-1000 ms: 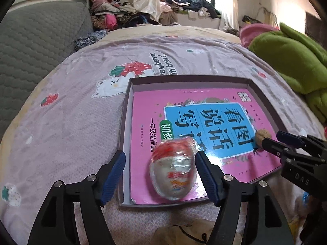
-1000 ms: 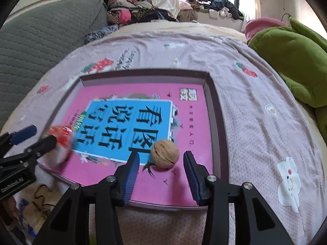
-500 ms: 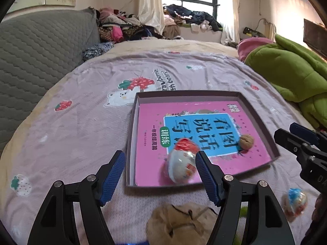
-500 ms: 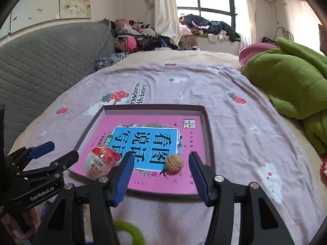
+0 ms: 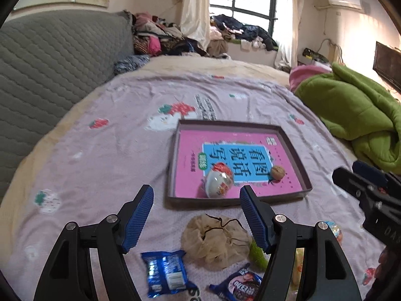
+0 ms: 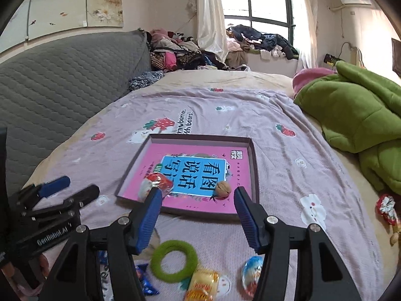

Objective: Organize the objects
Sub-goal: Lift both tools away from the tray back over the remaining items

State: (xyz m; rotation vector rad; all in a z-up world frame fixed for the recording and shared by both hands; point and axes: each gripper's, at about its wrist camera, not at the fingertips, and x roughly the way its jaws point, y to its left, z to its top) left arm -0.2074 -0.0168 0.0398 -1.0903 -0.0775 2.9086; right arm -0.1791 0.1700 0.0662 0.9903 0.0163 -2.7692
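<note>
**Both grippers pulled back, empty**

Withdrawn from tray (image 5: 293, 148) since a second ago. Left gripper (image 5: 196, 217) spread wide; right gripper (image 6: 196, 215) likewise. Egg toy (image 5: 220, 183) and walnut (image 5: 277, 172) left lying on pink book (image 6: 200, 173) inside. Lilac strawberry bedsheet (image 6: 250, 115); cluttered bedroom.

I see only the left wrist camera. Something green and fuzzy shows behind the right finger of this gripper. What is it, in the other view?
Observer: It is a green fuzzy ring, lying flat on the sheet, nearer to the cameras than the shallow cardboard tray.
Operator: Is there anything far on the right side of the bed?
Observer: Yes, a red and white crinkled wrapper lies there, below the green quilt.
Operator: What is the state of the right gripper?
Observer: The right gripper is open and holds nothing; the brown walnut lies in the tray beyond its fingers.
</note>
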